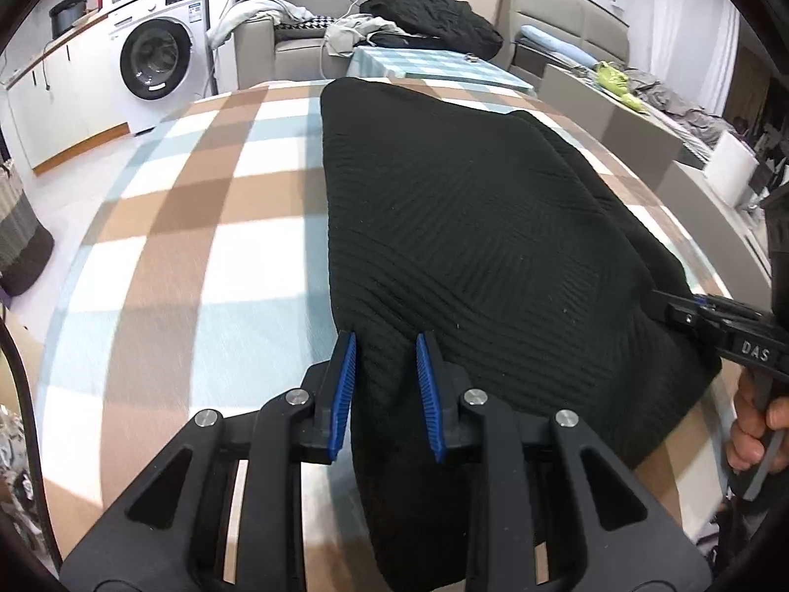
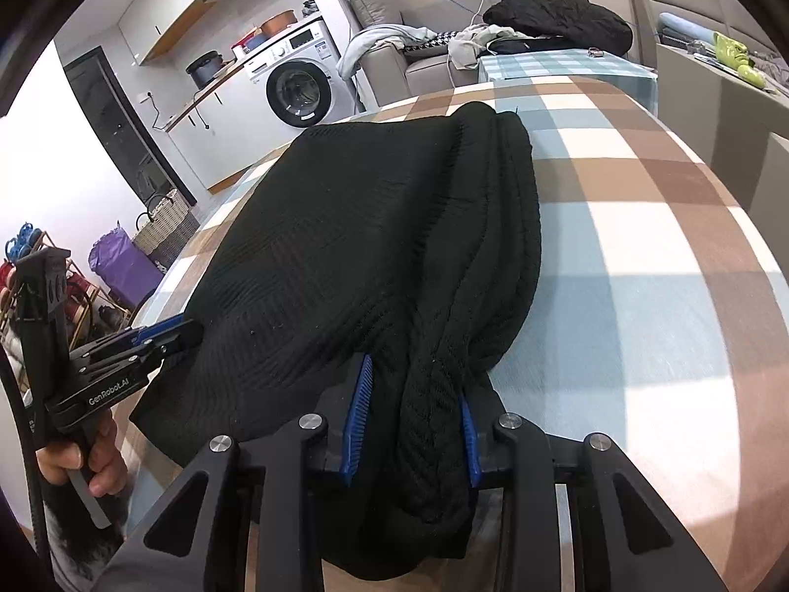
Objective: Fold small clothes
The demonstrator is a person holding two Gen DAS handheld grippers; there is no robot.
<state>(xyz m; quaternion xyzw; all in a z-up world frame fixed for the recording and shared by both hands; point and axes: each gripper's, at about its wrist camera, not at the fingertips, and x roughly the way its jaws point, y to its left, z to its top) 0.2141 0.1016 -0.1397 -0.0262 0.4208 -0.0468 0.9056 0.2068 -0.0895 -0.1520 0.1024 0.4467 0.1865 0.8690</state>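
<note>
A black ribbed knit garment (image 1: 468,207) (image 2: 345,227) lies spread on a table under a brown, blue and white checked cloth (image 1: 197,227) (image 2: 641,256). My left gripper (image 1: 385,340) is shut on the garment's near left corner, with fabric filling the gap between its blue pads (image 1: 345,385). My right gripper (image 2: 414,377) is shut on the bunched, rolled near right edge. Each wrist view also shows the other gripper from the side at the garment's edge: the right gripper (image 1: 690,311) and the left gripper (image 2: 167,338), each held by a hand (image 1: 759,424).
Behind the table stand a second table with a teal checked cloth (image 1: 434,66) and a grey sofa with a pile of dark clothes (image 1: 429,15). A washing machine (image 1: 158,59) is at the far left. A woven basket (image 2: 162,222) and a purple bag (image 2: 123,261) sit on the floor.
</note>
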